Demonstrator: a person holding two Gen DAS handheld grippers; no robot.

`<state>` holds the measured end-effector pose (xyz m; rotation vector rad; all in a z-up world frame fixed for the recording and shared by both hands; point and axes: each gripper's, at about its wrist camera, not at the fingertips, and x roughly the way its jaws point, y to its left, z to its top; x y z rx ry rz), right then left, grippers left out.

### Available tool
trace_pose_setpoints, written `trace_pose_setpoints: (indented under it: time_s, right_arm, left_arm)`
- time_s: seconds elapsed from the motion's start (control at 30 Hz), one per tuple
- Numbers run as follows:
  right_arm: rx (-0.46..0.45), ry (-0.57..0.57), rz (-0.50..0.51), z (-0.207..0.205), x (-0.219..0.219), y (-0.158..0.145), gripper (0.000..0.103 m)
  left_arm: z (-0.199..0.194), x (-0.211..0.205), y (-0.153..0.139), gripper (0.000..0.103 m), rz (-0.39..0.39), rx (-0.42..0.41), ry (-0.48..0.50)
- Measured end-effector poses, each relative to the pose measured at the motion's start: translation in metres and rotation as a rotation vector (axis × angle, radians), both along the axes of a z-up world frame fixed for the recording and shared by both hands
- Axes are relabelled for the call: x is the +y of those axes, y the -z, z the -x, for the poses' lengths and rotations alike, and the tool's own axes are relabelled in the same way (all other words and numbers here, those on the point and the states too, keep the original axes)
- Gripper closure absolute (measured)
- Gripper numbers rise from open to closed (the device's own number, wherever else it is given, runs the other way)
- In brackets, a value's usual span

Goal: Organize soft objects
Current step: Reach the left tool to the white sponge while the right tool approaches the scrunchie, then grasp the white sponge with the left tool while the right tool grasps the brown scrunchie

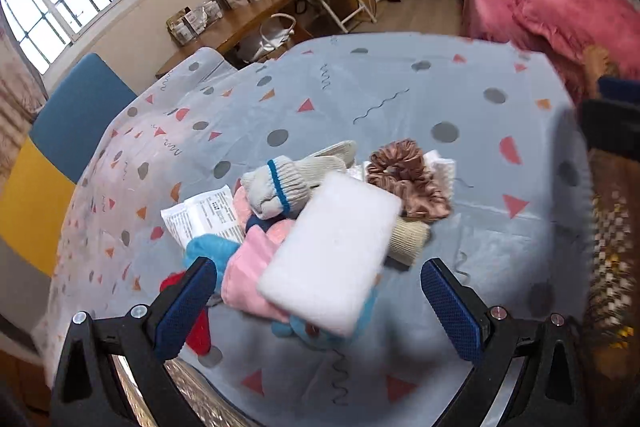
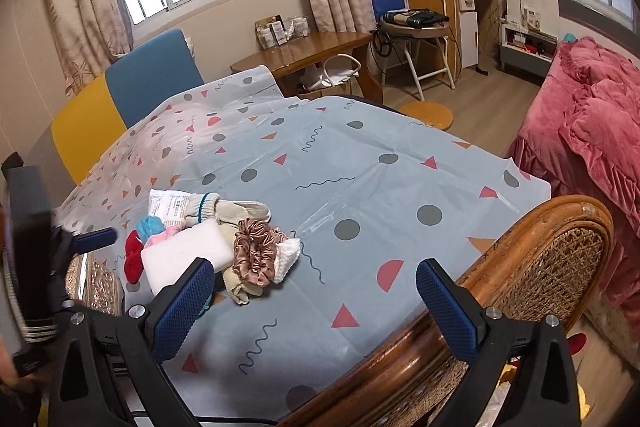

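A pile of soft things lies on the patterned tablecloth (image 1: 360, 99). On top is a white sponge block (image 1: 332, 255), over a pink cloth (image 1: 248, 279), a blue plush (image 1: 212, 251) and a red piece (image 1: 196, 331). Behind them are a knitted glove with a blue band (image 1: 276, 187), a brown satin scrunchie (image 1: 404, 179) and a beige sock (image 1: 408, 239). My left gripper (image 1: 320, 311) is open just before the pile, its fingers either side of the sponge without touching it. My right gripper (image 2: 314, 311) is open above bare cloth, right of the sponge (image 2: 184, 255) and scrunchie (image 2: 256, 251).
A printed paper packet (image 2: 168, 205) lies at the pile's far left. An embossed silver box (image 2: 94, 287) sits at the table's near left edge. A wicker chair back (image 2: 552, 267) stands against the table's right edge. A pink bed (image 2: 592, 131) lies beyond.
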<state>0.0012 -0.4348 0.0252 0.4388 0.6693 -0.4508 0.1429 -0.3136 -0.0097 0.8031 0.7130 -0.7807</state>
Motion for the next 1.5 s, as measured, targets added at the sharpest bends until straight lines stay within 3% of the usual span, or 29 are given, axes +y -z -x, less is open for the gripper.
trace_pose_setpoints:
  time_s: [0.1,0.23,0.27,0.53,0.7,0.8,0.9,1.0,1.13,1.27,1.33,1.37,1.5]
  right_arm:
    - [0.002,-0.001,-0.003,-0.002,-0.003,0.001,0.0]
    - [0.008,-0.001,-0.013,-0.005,-0.007,0.003,0.0]
    - [0.008,-0.001,-0.016,-0.006,-0.007,0.004,0.0]
    - [0.015,-0.014,-0.026,-0.013,-0.009,0.003,0.0]
    - [0.024,-0.044,-0.115,-0.029,-0.016,0.005,0.0]
    - [0.045,-0.07,-0.209,-0.05,-0.023,0.01,0.001]
    - [0.085,-0.1,-0.221,-0.073,-0.02,0.014,0.009]
    - [0.153,-0.145,-0.241,-0.106,-0.015,0.026,0.01]
    - [0.279,-0.161,-0.181,-0.144,-0.001,0.05,0.014]
    - [0.338,-0.149,-0.146,-0.153,0.01,0.064,0.037]
    - [0.343,-0.16,-0.167,-0.154,0.013,0.071,0.053]
    - [0.347,-0.144,-0.171,-0.153,0.013,0.076,0.067]
    - [0.335,-0.115,-0.163,-0.149,0.012,0.08,0.071]
  left_arm:
    - [-0.007,-0.005,0.003,0.003,0.017,0.025,0.001]
    - [-0.014,-0.017,0.016,0.024,-0.007,0.072,0.009]
    - [-0.017,-0.018,0.019,0.035,-0.009,0.091,0.005]
    - [-0.022,0.013,0.003,0.04,0.147,0.201,-0.053]
    - [-0.037,0.044,-0.012,0.04,0.274,0.318,-0.164]
    - [-0.043,0.057,-0.022,0.04,0.323,0.335,-0.209]
    - [-0.052,0.07,-0.038,0.04,0.373,0.35,-0.268]
    - [-0.058,0.084,-0.055,0.04,0.408,0.337,-0.32]
    - [-0.071,0.112,-0.074,0.04,0.456,0.322,-0.39]
    - [-0.084,0.142,-0.088,0.039,0.488,0.31,-0.464]
    - [-0.091,0.163,-0.097,0.039,0.502,0.297,-0.505]
    - [-0.093,0.172,-0.101,0.039,0.512,0.293,-0.519]
    - [-0.101,0.227,-0.124,0.039,0.556,0.238,-0.606]
